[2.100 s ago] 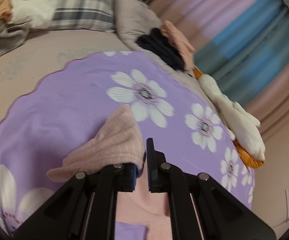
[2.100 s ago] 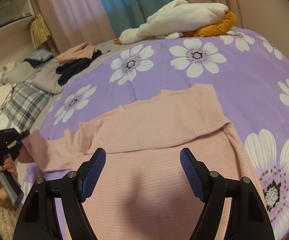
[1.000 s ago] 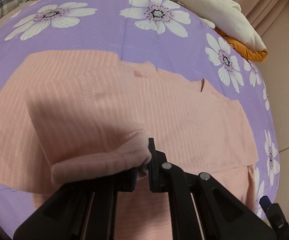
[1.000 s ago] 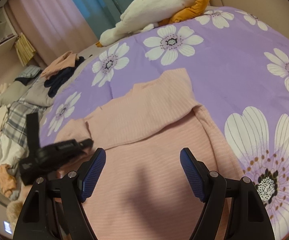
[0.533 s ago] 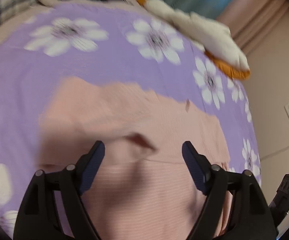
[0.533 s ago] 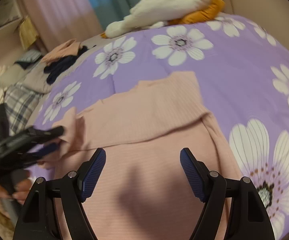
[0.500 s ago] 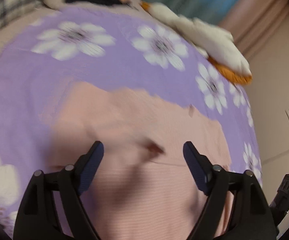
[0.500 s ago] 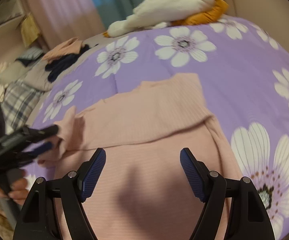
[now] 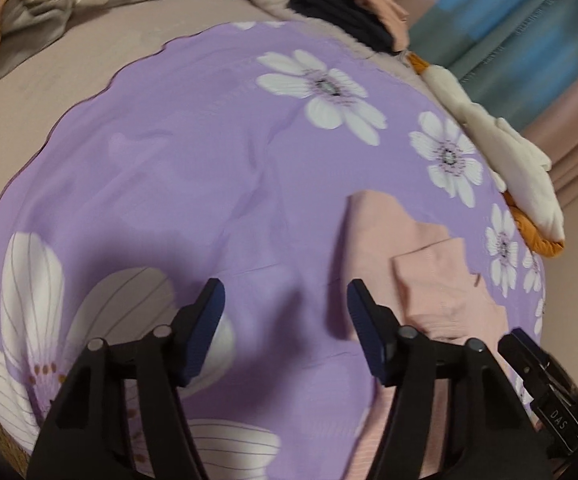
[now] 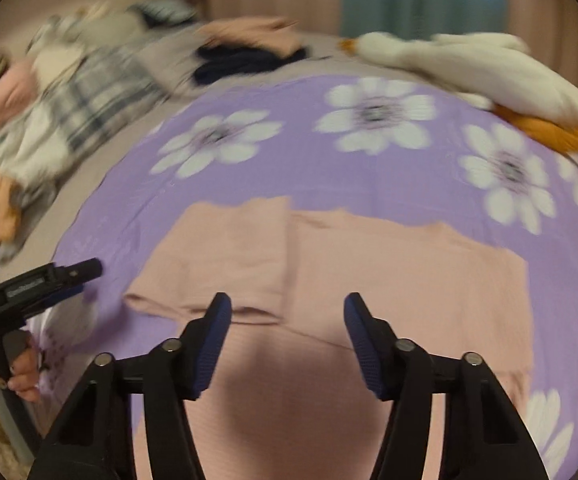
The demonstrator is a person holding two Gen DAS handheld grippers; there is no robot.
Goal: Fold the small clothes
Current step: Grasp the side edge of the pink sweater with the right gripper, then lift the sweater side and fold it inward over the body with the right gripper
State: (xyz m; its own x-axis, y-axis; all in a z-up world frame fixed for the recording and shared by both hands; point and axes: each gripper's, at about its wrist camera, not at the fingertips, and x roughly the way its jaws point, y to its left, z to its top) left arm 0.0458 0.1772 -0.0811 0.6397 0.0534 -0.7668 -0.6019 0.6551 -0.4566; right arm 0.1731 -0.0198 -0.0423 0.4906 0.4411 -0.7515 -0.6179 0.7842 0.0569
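A pink ribbed top point(image 10: 389, 280) lies flat on the purple flowered sheet point(image 10: 289, 172), its left sleeve point(image 10: 225, 256) folded in over the body. My right gripper point(image 10: 287, 340) is open and empty, just above the top's lower part. My left gripper point(image 9: 281, 324) is open and empty over bare purple sheet point(image 9: 193, 184), left of the top point(image 9: 421, 256). The left gripper also shows at the left edge of the right wrist view point(image 10: 45, 284), held in a hand.
A white and orange plush goose point(image 10: 489, 76) lies at the sheet's far right edge. A stack of dark and pink clothes point(image 10: 249, 48) sits behind the sheet. Plaid and white laundry point(image 10: 69, 108) is piled at the far left. Curtains point(image 9: 529, 32) hang behind.
My left gripper carried the sleeve over the top's body, opened and let it go, then swung away to the left. My right gripper stayed open and turned left.
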